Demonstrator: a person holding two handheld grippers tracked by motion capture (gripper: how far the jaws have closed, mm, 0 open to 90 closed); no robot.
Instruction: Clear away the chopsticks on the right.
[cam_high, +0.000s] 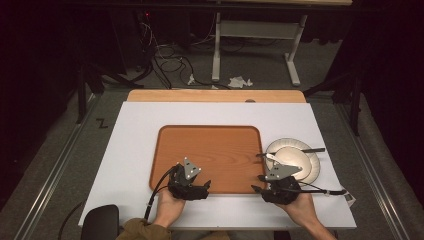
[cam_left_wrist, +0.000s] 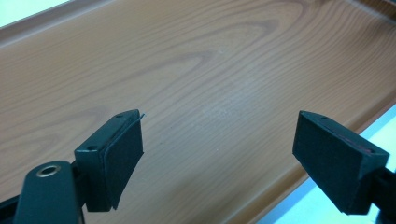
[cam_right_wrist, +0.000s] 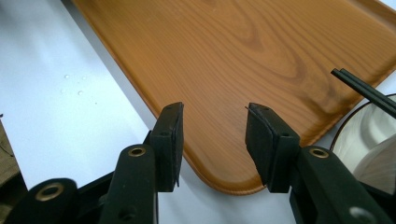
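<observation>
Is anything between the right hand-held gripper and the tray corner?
Nothing visible. The right hand-held gripper has its jaws open just over the near corner of the tray, with bare white table beside it. The plates lie off to the side.

Dark room, grey carpet floor (cam_high: 60, 145). White-legged desk (cam_high: 257, 30) top centre, tangled cables (cam_high: 165, 60) upper left, crumpled paper (cam_high: 239, 81) on floor. White-topped table (cam_high: 135, 150) mid-frame, lit from above.
</observation>
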